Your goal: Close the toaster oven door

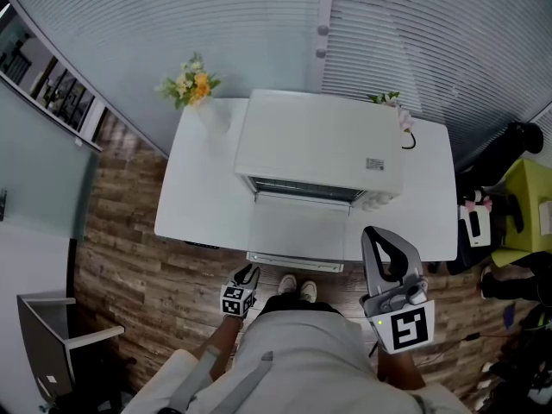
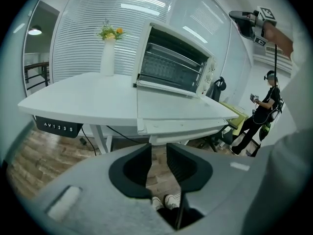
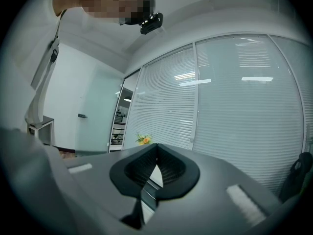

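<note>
Left gripper (image 2: 158,153), desk keypad (image 2: 59,127) marked "123S"

The toaster oven (image 1: 319,145) and the tabletop (image 1: 198,188) are finished in white. The floor (image 1: 129,291) is patterned in brown wood planks. Yellow and white flowers (image 1: 191,83) are shown far left, against pale blinds (image 1: 172,24) lined in horizontal stripes.
</note>
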